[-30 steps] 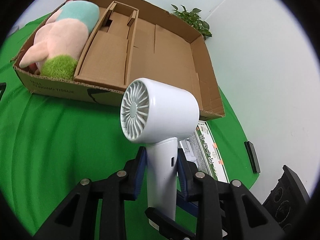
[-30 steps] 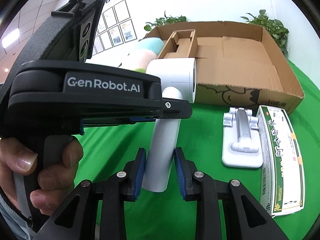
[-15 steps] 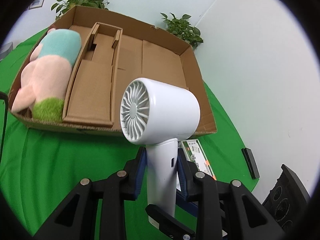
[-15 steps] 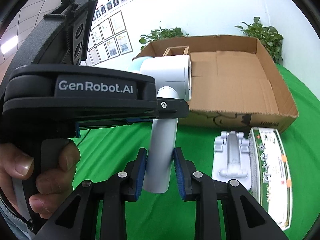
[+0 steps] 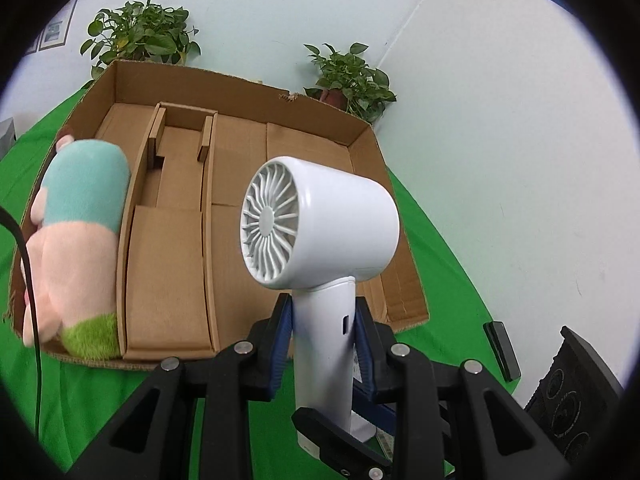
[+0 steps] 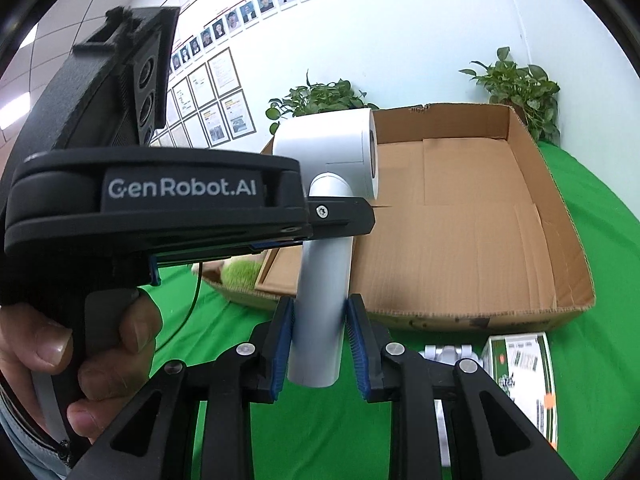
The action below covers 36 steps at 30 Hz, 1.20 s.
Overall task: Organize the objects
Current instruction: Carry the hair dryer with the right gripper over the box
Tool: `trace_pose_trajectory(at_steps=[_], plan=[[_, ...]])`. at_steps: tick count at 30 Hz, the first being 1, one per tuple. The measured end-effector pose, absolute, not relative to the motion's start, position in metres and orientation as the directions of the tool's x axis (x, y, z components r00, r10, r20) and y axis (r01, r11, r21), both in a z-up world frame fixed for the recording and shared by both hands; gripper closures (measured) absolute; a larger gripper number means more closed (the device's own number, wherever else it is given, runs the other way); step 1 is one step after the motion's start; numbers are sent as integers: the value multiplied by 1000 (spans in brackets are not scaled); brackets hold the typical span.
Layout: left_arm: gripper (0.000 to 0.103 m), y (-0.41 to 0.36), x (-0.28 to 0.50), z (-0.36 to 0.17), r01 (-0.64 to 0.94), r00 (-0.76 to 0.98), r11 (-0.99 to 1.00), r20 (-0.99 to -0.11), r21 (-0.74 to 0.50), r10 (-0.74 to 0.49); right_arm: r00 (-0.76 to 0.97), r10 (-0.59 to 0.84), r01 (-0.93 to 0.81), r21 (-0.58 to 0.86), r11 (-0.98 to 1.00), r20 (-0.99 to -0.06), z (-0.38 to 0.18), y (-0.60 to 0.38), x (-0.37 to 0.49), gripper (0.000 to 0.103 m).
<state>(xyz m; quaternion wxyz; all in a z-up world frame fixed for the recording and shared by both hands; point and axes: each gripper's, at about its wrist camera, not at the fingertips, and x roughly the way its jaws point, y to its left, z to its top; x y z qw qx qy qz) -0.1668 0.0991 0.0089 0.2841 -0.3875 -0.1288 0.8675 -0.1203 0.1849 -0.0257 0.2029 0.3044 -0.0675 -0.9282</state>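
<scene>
Hair dryer (image 5: 320,216) white, held upright off the green cloth (image 5: 100,392), intake grille facing the left wrist camera. Both grippers clamp its handle. Left gripper (image 5: 322,340): blue pads pressed on both sides of the handle just below the barrel. Right gripper (image 6: 318,344): pads closed on the lower part of the handle, near its bottom end; the right pad looks barely in contact, can't confirm from this angle. Left gripper body with "GenRobot.AI" label fills the left of the right wrist view, a hand (image 6: 80,360) wrapped round its grip.

Dryer sits in front of the near wall of the cardboard box (image 5: 372,140), barrel overlapping the box floor in both views; can't tell whether it is over the box or just short of it. Box is an open tray with a narrow cardboard divider insert (image 5: 176,216) left of centre. Plush toy (image 5: 76,232) (teal, pink, green end) lies in the leftmost compartment, along the wall. Right compartment holds nothing visible.

On the cloth beside the box's near right corner: white stand (image 6: 444,356) and a green-white carton (image 6: 524,376), side by side. Two potted plants (image 5: 140,36) behind the box against the wall.
</scene>
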Motion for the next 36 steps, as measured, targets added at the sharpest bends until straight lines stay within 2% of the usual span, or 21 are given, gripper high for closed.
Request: trace_pose_trajectory(at_steps=[13, 28, 36], plan=[[75, 113, -229, 12, -390, -525, -817, -626, -425, 577, -692, -434, 309, 307, -900, -577, -15, 203, -204, 78], [75, 126, -265, -54, -325, -462, -875, -747, -359, 478, -588, -488, 264, 417, -870, -645, -86, 210, -263, 79], [74, 124, -266, -54, -326, -465, -884, -758, -335, 458, -581, -460, 257, 385, -886, -671, -93, 204, -272, 79]])
